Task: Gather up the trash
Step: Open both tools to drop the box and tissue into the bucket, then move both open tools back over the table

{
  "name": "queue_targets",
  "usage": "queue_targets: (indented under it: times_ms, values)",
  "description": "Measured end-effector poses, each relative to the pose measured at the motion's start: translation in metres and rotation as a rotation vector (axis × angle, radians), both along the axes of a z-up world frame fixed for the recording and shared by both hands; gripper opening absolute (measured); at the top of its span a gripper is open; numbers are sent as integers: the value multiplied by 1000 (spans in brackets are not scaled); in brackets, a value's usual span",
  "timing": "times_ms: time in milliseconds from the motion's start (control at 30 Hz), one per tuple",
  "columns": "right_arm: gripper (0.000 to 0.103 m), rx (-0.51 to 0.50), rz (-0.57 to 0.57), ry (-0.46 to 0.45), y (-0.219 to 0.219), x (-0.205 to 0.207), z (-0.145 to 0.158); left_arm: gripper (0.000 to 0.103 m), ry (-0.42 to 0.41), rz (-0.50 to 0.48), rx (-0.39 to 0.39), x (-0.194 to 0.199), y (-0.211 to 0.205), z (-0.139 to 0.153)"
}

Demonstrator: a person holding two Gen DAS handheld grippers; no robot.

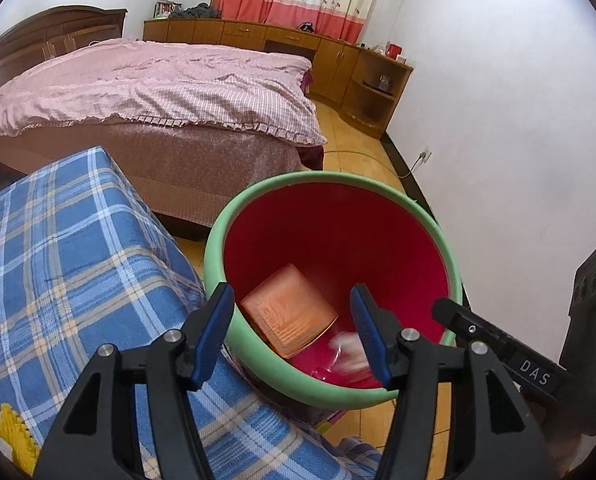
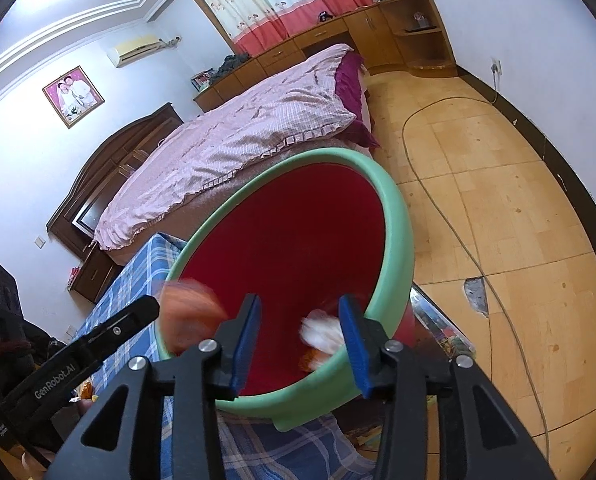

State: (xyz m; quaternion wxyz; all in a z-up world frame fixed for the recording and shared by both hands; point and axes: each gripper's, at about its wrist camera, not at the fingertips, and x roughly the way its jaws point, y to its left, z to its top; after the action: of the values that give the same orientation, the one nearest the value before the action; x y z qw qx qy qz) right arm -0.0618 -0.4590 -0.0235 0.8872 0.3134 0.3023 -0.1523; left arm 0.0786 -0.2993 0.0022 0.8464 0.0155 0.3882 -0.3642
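Just below both empty, wide-open tongs (image 1: 292,334) (image 2: 300,342), orange trash (image 1: 288,314) and white trash (image 2: 322,330) are dropping into the bin (image 1: 258,216).

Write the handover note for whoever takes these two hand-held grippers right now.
Left hand-held gripper: open, empty, above the trash bin.
Right hand-held gripper: open, empty, also at the bin mouth.
Bin: green rim, red inside, beside the blue plaid cover.
Done: orange packet and white crumpled scrap are inside the bin.
Left: a yellow item lies on the plaid cover; check whether it is trash.
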Motion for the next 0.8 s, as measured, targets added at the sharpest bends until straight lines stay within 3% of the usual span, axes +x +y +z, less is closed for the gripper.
queue_targets:
  times_ms: [433, 800]
  values:
    - [44, -12, 10, -30, 11, -4, 16, 60, -6, 48, -16, -6, 29, 18]
    - [44, -31, 94, -61, 47, 0, 35, 60, -40, 162, -1, -12, 84, 40]
